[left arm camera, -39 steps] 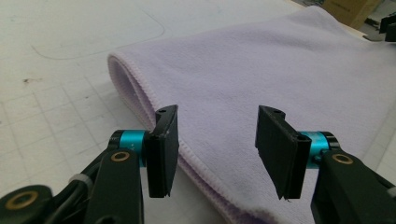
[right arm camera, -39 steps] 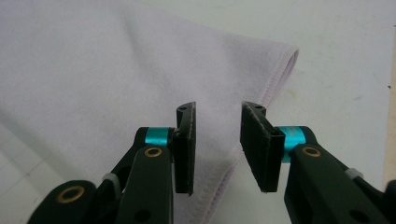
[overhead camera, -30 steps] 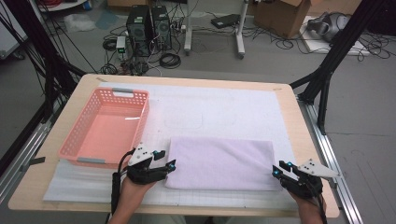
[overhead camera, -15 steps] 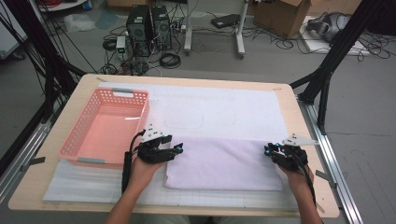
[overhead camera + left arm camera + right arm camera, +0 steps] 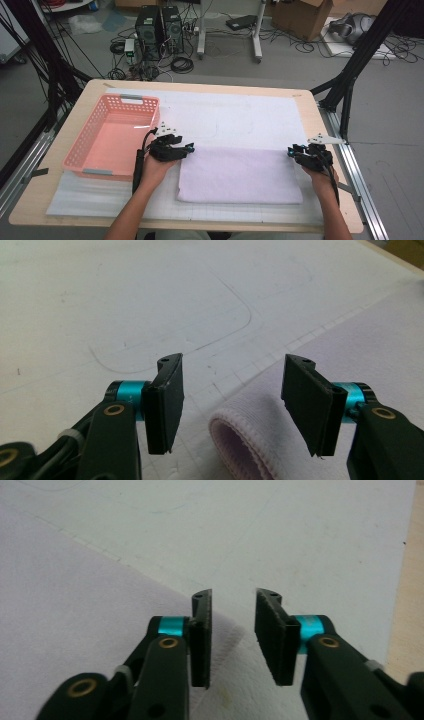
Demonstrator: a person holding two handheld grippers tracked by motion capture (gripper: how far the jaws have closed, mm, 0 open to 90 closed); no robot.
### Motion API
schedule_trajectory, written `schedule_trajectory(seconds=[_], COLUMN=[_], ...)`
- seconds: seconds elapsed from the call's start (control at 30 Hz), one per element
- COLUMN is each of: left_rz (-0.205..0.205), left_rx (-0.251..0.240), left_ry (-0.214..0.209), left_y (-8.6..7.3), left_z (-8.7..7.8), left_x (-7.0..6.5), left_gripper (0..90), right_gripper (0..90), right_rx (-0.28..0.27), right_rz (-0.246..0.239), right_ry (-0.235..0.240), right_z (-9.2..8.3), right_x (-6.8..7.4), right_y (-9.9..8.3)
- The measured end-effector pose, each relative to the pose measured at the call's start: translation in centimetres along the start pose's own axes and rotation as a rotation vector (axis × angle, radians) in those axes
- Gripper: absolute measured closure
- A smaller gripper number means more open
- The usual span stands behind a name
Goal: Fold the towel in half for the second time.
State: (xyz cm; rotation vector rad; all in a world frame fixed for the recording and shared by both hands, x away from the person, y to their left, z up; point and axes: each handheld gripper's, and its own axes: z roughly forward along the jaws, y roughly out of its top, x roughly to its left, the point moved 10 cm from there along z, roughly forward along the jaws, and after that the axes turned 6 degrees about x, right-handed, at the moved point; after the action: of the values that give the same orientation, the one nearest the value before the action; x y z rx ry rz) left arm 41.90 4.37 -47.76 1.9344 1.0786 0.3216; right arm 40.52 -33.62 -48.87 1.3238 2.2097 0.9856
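Both grippers are black: the left gripper [image 5: 227,407] and right gripper [image 5: 232,640] are fitted with flat pads, teal collars, brass-coloured rivets, and white cable ties at 8 o'clock.

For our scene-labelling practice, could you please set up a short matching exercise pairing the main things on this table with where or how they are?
Things:
1. basket
2. towel
3. left gripper
4. right gripper

Places or states:
A. jaws open at the towel's far right corner
B. pink, at the table's left side
C. pale purple, folded flat, in front of the person
D. jaws open at the towel's far left corner

Pairs: 1-B, 2-C, 3-D, 4-A
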Motion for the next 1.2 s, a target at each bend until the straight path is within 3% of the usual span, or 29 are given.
schedule_trajectory(seconds=[0.13,0.23,0.33,0.4,0.43,0.5,0.53,0.57,0.6,0.67,0.73,0.83,0.93,1.07,1.13,1.2], left_rz=[0.001,-0.005,-0.012,0.003,0.000,-0.009,0.007,0.017,0.024,0.004,-0.017,0.018,-0.002,-0.028,-0.030,-0.062], left_rx=[0.025,0.063,0.114,0.115,0.113,0.120,0.122,0.120,0.115,0.059,0.014,-0.026,-0.053,-0.081,-0.099,-0.098], left_ry=[0.021,0.002,-0.011,-0.015,-0.037,-0.097,-0.092,-0.075,-0.059,-0.025,-0.018,0.017,0.047,0.054,0.057,0.037], left_y=[-0.4,-1.0,-1.9,-2.0,-2.0,-2.1,-2.0,-1.9,-1.7,-0.7,0.4,1.8,3.1,4.5,5.3,5.9], left_z=[1.0,1.8,2.6,2.8,2.7,2.6,2.6,2.5,2.4,1.9,1.6,2.0,2.6,3.1,3.1,3.2], left_x=[0.3,0.2,0.0,0.0,-0.1,-0.6,-0.7,-0.7,-0.6,-0.1,0.2,0.5,1.2,2.4,2.8,3.3], left_gripper=[39.2,38.4,40.4,42.3,46.2,66.6,76.6,79.8,81.2,81.8,81.8,81.8,81.8,81.8,81.7,81.7], right_gripper=[50.2,47.6,49.7,61.8,68.3,78.2,81.2,82.5,83.3,84.0,84.2,84.2,84.2,84.1,84.2,84.1], right_rx=[-0.003,0.044,0.096,0.086,0.083,0.073,0.074,0.073,0.073,0.060,0.023,-0.028,-0.057,-0.088,-0.078,-0.085], right_rz=[0.040,0.035,0.014,0.034,0.035,0.030,0.035,0.040,0.039,0.022,0.036,0.041,0.020,0.042,0.024,0.019], right_ry=[0.029,0.037,0.027,0.062,0.089,0.099,0.101,0.102,0.099,0.075,0.064,0.039,0.003,-0.008,-0.020,-0.030], right_z=[0.4,1.1,2.0,2.1,2.0,1.9,1.8,1.7,1.7,1.5,1.1,1.0,1.4,1.8,2.0,2.0], right_x=[-0.2,0.0,-0.1,0.1,0.4,0.7,0.7,0.7,0.7,0.5,0.2,-0.8,-1.5,-2.2,-2.5,-2.6], right_y=[0.0,-0.5,-1.3,-1.3,-1.4,-1.5,-1.5,-1.5,-1.4,-1.1,-0.5,1.1,2.8,4.8,5.6,6.6])
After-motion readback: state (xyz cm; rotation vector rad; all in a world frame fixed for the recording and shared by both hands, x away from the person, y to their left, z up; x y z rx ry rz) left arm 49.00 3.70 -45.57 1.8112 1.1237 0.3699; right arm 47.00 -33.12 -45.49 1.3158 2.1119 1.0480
